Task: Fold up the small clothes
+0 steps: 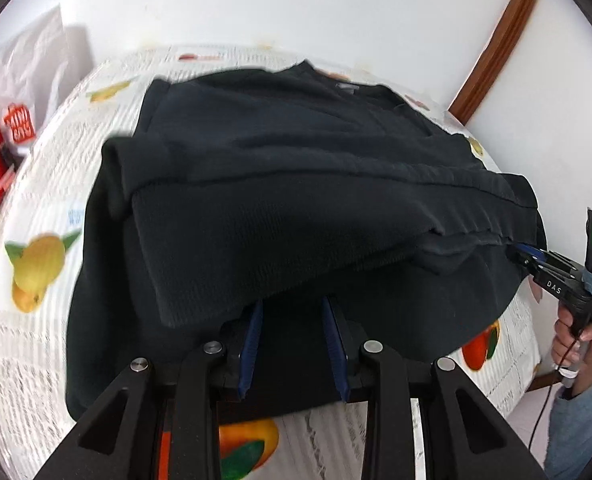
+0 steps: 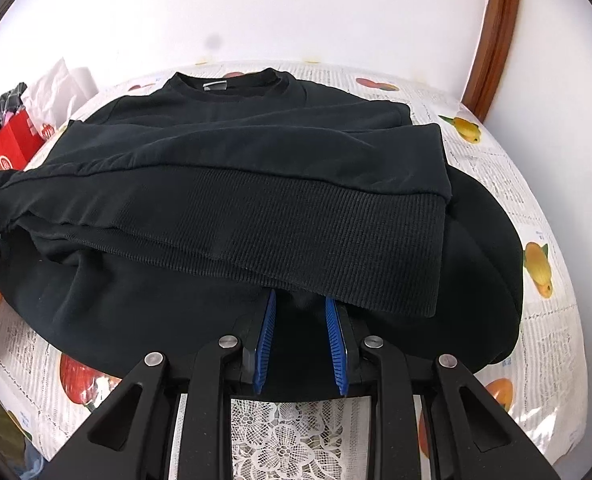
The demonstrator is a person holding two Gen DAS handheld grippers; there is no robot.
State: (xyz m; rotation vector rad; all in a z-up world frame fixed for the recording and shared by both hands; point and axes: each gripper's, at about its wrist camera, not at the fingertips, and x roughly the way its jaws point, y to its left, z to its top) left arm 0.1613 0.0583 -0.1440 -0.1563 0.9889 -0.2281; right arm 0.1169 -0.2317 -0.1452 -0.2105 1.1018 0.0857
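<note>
Both grippers' fingers (image 2: 338, 344) under the sweater's (image 2: 255, 168) ribbed hem (image 2: 336, 240).

- Black sweatshirt (image 2: 255, 152): matt cloth, ribbed hem.
- Tablecloth (image 2: 496, 168): glossy, smooth, fruit-printed.
- Gripper pads (image 2: 264, 344): blue, ridged.
- Door frame (image 2: 496, 40): glossy wood.

I see a home room: a table (image 2: 496, 184) under a fruit-print cloth (image 2: 536, 264), lace edging (image 2: 283, 440), white walls, wooden door frame (image 2: 496, 32).

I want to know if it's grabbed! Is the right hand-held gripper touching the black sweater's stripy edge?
Touching. The right wrist view shows the right hand-held gripper with its blue pads closed on the black sweater's ribbed hem.
</note>
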